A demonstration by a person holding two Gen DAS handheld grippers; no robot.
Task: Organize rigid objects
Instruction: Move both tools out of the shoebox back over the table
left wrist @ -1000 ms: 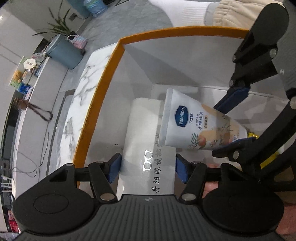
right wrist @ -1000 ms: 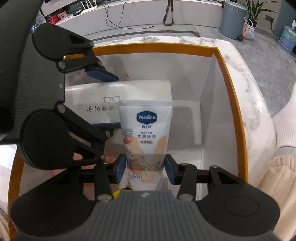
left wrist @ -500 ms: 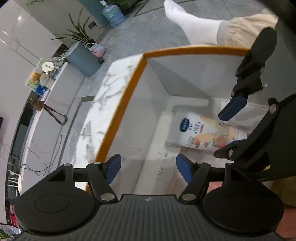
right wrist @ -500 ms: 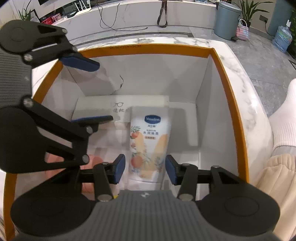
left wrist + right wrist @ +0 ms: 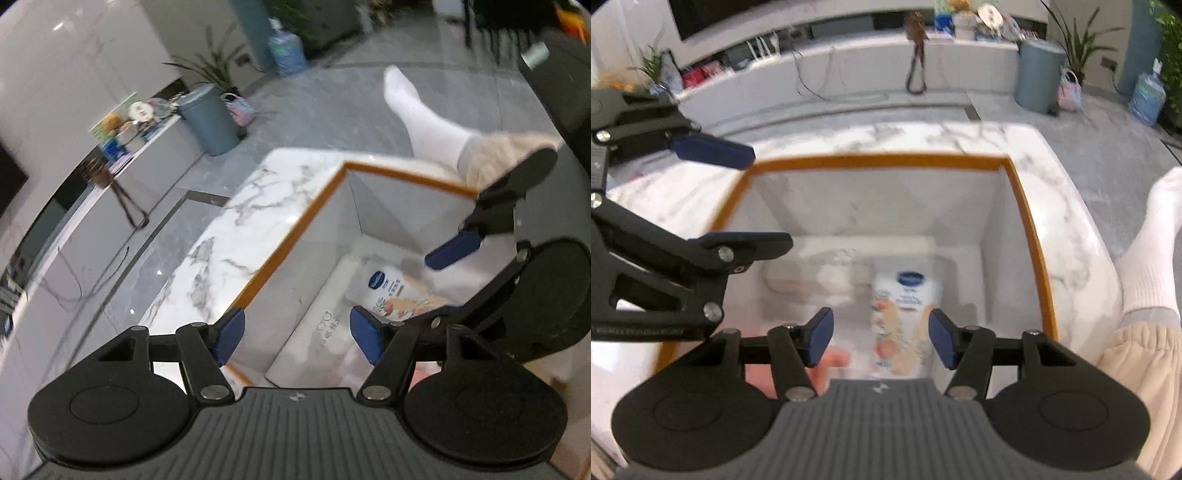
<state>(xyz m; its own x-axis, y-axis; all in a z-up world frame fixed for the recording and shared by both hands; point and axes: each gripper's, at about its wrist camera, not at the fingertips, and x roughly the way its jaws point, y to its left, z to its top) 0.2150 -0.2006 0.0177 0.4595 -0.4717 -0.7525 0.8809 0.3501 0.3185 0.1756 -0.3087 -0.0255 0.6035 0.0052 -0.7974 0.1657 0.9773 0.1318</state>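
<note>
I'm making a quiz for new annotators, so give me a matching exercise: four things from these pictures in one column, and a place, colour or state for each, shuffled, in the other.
Things:
1. Vaseline tube
2. box rim
3. right gripper
4. white glasses case

Descriptions:
A. orange
B. open, holding nothing
C. lying flat in the box, free of both grippers
D. beside the tube on the box floor, printed with a spectacles outline

Pairs: 1-C, 2-A, 3-B, 4-D

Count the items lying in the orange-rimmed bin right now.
2 clear: the Vaseline tube at bin centre-right, and the white glasses box left of it. Pinkish blurred shapes nearer the camera may be more.
</note>
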